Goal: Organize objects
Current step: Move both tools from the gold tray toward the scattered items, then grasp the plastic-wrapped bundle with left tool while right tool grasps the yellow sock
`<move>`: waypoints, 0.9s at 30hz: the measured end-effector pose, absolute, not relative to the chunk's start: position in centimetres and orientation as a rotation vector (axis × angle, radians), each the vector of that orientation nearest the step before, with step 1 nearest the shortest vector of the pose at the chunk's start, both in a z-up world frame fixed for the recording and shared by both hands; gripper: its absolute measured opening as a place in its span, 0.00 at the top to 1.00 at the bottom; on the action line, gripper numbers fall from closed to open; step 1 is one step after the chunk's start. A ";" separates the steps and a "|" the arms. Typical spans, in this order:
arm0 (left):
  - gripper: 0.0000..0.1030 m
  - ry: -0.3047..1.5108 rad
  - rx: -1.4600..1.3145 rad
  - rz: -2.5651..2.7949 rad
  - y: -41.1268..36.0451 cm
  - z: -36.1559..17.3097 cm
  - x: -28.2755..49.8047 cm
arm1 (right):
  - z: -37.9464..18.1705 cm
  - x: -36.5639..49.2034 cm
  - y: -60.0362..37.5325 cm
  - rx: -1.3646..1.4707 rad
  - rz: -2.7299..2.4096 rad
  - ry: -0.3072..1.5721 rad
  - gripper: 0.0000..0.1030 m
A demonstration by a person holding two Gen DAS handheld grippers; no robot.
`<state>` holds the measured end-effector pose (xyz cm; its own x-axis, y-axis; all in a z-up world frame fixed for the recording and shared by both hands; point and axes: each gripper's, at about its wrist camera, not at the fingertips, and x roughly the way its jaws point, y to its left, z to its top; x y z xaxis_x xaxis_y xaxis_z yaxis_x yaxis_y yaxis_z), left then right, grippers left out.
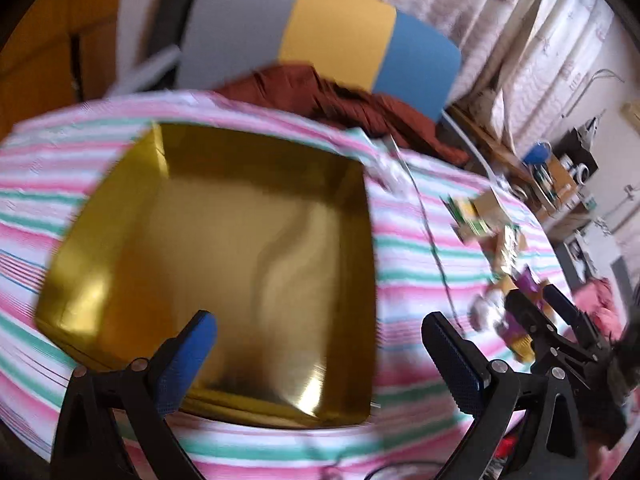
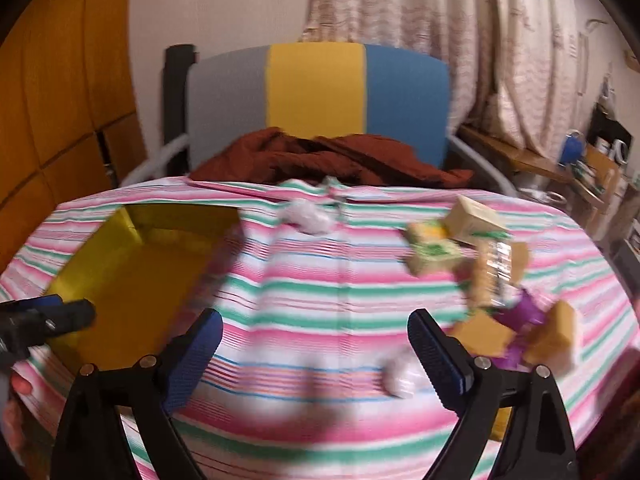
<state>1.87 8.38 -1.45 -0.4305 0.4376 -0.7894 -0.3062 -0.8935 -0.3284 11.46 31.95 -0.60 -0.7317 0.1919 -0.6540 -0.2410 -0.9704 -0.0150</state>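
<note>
- Striped cloth (image 2: 320, 280) covers the table; a gold box (image 1: 224, 272) sits at nine o'clock, small packets (image 2: 480, 264) at three.
- Chair (image 2: 320, 96) and curtains (image 2: 400, 8) at twelve.
- Left gripper (image 1: 320, 344) and right gripper (image 2: 316, 340): both spread, holding nothing.

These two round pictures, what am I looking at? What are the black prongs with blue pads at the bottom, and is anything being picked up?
No robot here: a person holds a hand tool with two fingers in each hand, and each tool carries a wide-angle camera looking along its fingers. One picture is from the left gripper, over an empty gold box. The other is from the right gripper, above the striped cloth. On the cloth to the right lie small packets, blurred, and a white wad. Both grippers are open and hold nothing.
</note>
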 end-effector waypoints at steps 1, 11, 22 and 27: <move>0.00 -0.179 -1.376 2.292 9.3 -1.8 1.8 | -0.7 12.3 33.2 -1.002 2.691 0.115 0.07; 0.00 0.002 -1.328 2.001 19.2 -2.0 3.5 | -3.2 20.9 45.8 -0.956 2.414 0.385 0.25; 0.00 0.237 -1.048 1.872 29.6 -3.8 4.9 | -7.7 19.1 47.9 -1.057 2.435 0.478 0.48; 0.00 0.333 -1.067 1.801 33.8 -6.1 4.4 | -7.5 19.9 48.1 -1.032 2.454 0.466 0.65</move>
